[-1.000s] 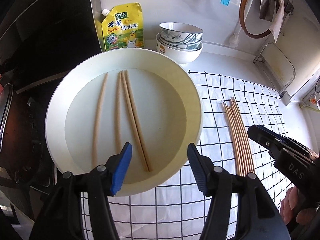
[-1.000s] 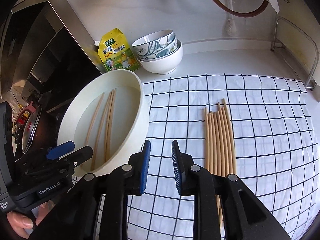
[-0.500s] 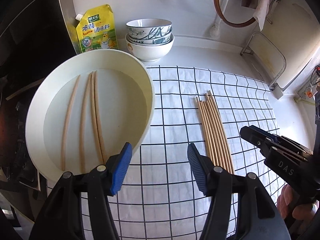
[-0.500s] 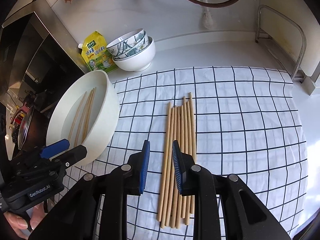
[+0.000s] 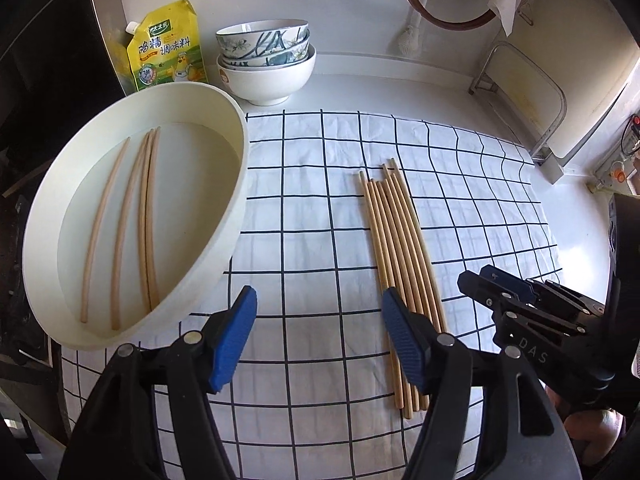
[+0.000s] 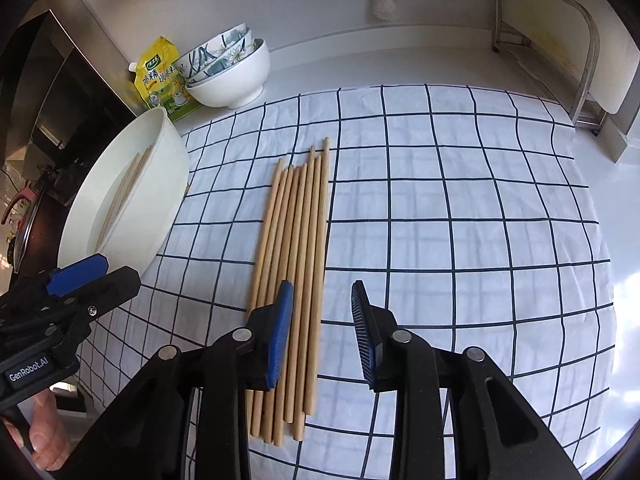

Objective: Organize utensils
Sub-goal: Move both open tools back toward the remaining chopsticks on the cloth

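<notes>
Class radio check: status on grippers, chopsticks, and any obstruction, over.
Both jaws opening, empty. Chopstick bundle on cloth; four more in basin. Nothing in the way.

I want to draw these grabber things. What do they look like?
Both are black metal with silver round bolts. The left tool and right tool each have two fingers tipped with blue ribbed pads. One body has "GenRobot.AI" in white; the other says "DAS". No cables or sleeves show.
</notes>
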`<act>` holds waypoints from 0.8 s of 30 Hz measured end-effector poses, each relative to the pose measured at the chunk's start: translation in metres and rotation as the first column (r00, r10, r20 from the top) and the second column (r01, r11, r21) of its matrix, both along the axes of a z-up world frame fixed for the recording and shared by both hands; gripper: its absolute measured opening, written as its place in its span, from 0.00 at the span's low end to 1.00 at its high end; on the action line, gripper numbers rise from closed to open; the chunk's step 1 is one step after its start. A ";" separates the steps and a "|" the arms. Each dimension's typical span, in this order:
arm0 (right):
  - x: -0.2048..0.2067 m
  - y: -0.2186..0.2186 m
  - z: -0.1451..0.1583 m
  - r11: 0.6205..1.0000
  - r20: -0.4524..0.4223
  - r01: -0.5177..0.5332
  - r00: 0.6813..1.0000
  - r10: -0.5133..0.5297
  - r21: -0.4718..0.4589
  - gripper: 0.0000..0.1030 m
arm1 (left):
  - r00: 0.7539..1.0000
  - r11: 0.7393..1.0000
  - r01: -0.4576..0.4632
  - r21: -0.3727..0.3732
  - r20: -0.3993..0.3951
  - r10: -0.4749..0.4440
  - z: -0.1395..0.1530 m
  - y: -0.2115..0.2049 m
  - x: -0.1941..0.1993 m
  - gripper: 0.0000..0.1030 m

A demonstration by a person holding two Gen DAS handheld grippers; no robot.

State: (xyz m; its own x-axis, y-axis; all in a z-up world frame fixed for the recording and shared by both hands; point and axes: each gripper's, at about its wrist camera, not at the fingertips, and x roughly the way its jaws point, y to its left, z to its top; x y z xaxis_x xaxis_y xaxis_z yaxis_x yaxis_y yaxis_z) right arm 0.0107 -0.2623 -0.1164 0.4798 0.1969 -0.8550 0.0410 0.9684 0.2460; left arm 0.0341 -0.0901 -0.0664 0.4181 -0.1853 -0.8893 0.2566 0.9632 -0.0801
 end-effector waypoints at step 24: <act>0.000 0.009 -0.027 0.995 0.014 -0.037 0.999 0.039 -0.093 0.41 | 0.999 0.998 -0.053 0.016 -0.002 0.053 -0.040 -0.005 -0.017 0.75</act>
